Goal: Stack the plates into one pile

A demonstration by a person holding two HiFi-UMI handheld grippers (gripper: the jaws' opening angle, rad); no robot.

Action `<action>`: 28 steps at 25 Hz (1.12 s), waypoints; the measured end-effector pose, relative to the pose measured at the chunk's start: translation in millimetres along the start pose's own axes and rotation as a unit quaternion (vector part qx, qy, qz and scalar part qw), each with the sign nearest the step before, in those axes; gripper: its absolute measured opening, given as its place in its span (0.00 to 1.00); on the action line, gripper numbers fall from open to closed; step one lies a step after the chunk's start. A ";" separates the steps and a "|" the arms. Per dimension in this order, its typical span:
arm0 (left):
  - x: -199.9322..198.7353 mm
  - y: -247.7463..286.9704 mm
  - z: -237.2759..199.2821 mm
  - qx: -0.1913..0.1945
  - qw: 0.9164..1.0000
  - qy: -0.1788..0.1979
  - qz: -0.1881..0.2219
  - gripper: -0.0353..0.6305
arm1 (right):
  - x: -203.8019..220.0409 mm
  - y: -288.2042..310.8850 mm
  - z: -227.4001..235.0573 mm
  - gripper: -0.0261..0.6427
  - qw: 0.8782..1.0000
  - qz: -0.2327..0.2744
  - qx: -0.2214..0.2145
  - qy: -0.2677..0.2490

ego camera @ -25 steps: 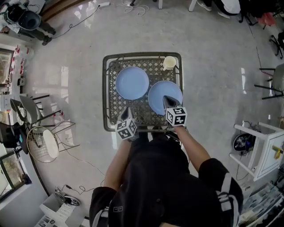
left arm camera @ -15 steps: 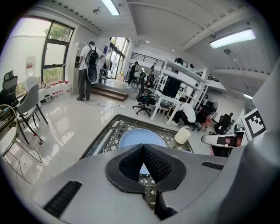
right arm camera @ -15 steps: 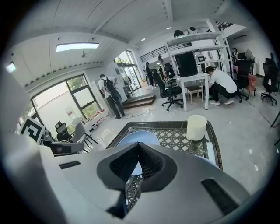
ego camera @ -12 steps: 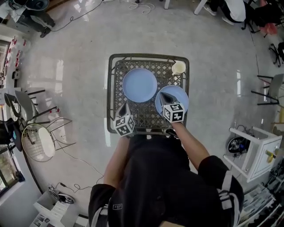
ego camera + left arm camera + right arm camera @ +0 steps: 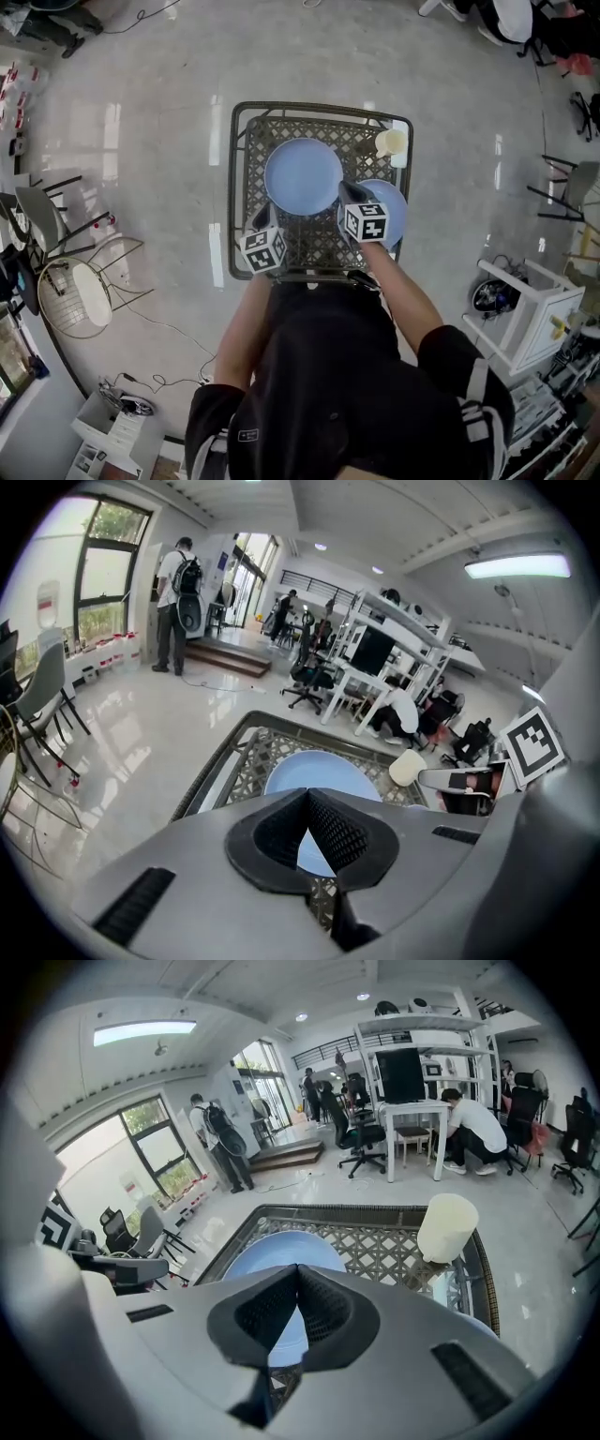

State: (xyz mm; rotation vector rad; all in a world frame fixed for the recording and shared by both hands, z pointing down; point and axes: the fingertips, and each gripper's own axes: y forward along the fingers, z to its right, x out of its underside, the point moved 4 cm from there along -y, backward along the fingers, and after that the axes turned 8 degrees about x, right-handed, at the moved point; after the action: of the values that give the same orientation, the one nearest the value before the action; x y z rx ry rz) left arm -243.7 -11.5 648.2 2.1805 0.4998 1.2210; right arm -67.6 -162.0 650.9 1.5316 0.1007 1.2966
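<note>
In the head view, two light-blue plates lie flat and apart on a dark lattice table [image 5: 246, 187]. The left plate [image 5: 303, 176] shows in full. My right gripper partly covers the right plate [image 5: 392, 214]. A cream cup [image 5: 390, 142] stands at the far right corner. My right gripper [image 5: 344, 188] is shut and empty, its tips above the gap between the plates. My left gripper [image 5: 266, 225] is shut and empty over the table's near left part. The left gripper view shows the left plate [image 5: 319, 772] beyond the closed left gripper [image 5: 307, 795]. The right gripper view shows that plate [image 5: 267, 1255] and the cup [image 5: 447, 1226] past the closed right gripper [image 5: 298, 1268].
The table has a raised rim [image 5: 319, 109] all round and stands on a glossy floor. A wire chair [image 5: 84, 295] is at the left and a white cabinet [image 5: 530, 314] at the right. People [image 5: 173, 592] stand and sit further off in the room.
My right gripper has moved left and away from me, from over the right plate to the gap between the plates. The left gripper has stayed at the table's near edge.
</note>
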 end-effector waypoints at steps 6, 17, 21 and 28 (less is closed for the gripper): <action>-4.3 27.4 -22.4 0.004 1.000 -0.011 -0.025 0.08 | 2.5 39.0 3.4 0.06 0.999 -0.039 0.021 0.002; 21.7 66.4 -55.9 0.001 0.996 -0.035 -0.080 0.21 | 29.6 86.7 34.4 0.12 0.992 -0.108 0.071 -0.002; 31.1 81.7 -66.8 0.001 0.994 -0.040 -0.102 0.24 | 36.1 100.6 41.0 0.14 0.989 -0.129 0.076 -0.005; 44.5 97.5 -71.4 -0.001 0.990 -0.049 -0.134 0.24 | 45.5 114.9 43.6 0.14 0.984 -0.159 0.075 -0.011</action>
State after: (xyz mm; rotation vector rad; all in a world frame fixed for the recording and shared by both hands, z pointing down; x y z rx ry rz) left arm -278.5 -38.1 769.3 2.0789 0.7230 0.9650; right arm -77.6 -209.4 772.6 1.5804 0.4211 1.0360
